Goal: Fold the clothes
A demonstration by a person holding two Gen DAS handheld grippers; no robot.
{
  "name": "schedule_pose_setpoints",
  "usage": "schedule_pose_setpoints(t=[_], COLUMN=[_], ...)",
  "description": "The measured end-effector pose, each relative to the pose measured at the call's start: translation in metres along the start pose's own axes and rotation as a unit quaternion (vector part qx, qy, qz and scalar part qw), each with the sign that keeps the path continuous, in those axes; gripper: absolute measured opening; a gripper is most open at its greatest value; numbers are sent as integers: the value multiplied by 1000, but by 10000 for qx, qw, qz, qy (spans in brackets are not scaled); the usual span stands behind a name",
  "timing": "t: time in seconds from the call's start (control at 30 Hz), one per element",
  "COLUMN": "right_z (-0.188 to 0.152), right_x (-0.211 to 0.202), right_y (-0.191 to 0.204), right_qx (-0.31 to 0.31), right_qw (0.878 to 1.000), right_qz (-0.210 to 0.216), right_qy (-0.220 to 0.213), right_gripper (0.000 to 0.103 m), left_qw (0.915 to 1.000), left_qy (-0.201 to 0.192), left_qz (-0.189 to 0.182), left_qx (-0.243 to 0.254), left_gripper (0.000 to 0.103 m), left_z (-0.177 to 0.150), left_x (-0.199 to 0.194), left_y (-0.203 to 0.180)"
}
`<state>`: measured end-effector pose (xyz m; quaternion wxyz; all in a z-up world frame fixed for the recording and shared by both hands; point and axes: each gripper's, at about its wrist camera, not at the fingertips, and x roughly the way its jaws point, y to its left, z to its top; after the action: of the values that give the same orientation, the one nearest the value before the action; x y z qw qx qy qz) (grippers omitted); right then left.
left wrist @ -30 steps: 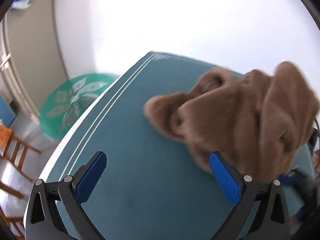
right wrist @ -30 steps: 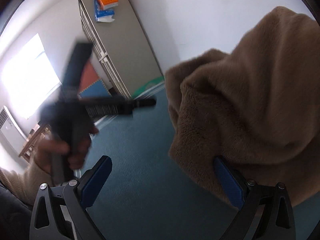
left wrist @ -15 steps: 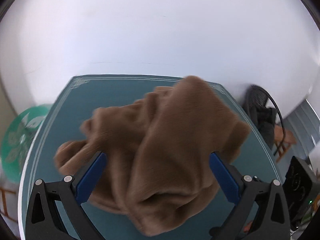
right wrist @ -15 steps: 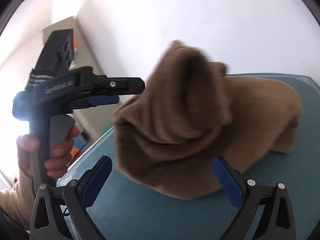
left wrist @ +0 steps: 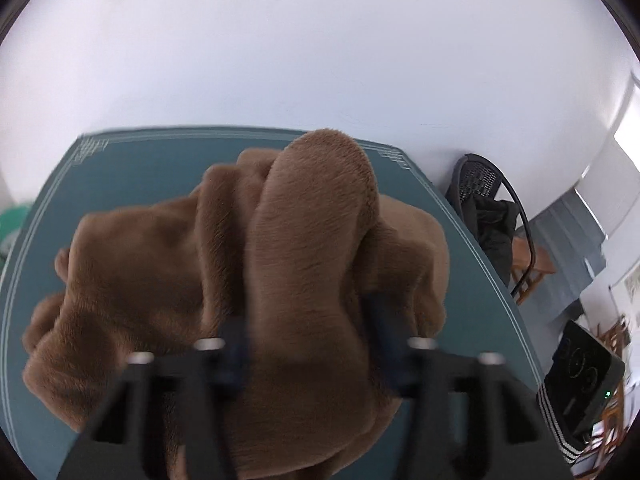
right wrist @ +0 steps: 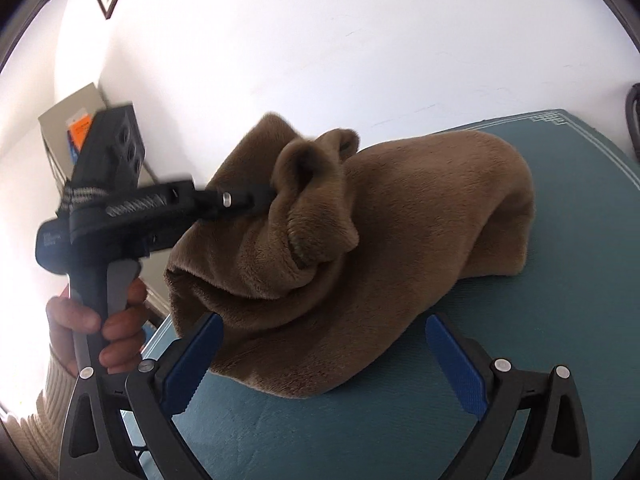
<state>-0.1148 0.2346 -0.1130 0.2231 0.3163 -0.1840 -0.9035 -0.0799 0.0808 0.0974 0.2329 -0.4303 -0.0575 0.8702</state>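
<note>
The table [right wrist: 580, 248], covered in teal cloth with a pale line border, carries everything here and stands against a plain white wall [left wrist: 320, 48]. On it lies one brown fleece garment [right wrist: 432, 216], bunched into a loose heap: its far end rests on the cloth, while the near end is drawn up off the surface into a puckered peak. Nothing about it reads as folded; there are no flat layers or squared edges, only soft ridges and creases, so the folding itself looks to be still ahead, with spreading the piece flat and finding its edges the likely need. The left tongs [right wrist: 256, 200] are pinching the raised bunch of fleece, their tips buried in the pile, and in the left wrist view the same tongs [left wrist: 308, 336] are blurred, with fabric mounded between and over the fingers. A hand [right wrist: 100, 320] in a cream ribbed sleeve grips their handle. The right tongs [right wrist: 324, 360] stand spread wide and hold nothing, low over the table with the near hem of the garment lying between the blue pads [right wrist: 452, 364].
</note>
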Motion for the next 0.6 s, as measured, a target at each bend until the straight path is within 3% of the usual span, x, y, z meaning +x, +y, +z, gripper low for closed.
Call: schedule_pose_setpoints(t=[0.13,0.37,0.43,0.6], right_z=[3,6,6,13], right_x=[-6,-17,-18,-22], right_y=[-6,-11,-9,5], right_qx=[71,59,-34,-347], right_qw=[9997,9983,9976,9959], right_qz=[-165,-463,-561,-688], right_qy=[-136,-352,-396,-471], right_gripper=[103,103,103,103], left_qw=[9982,9832,9804,9862], left_qy=[-378,-1342,-1391,-1042], left_qz=[-63,347,412,243], left_qx=[-457,-1191,-1333,-1260], left_gripper=[20,17,17,18], left_z=[-13,-42,-53,-85], left_x=[-29,-100,-111,-97], left_y=[12,58,72,73])
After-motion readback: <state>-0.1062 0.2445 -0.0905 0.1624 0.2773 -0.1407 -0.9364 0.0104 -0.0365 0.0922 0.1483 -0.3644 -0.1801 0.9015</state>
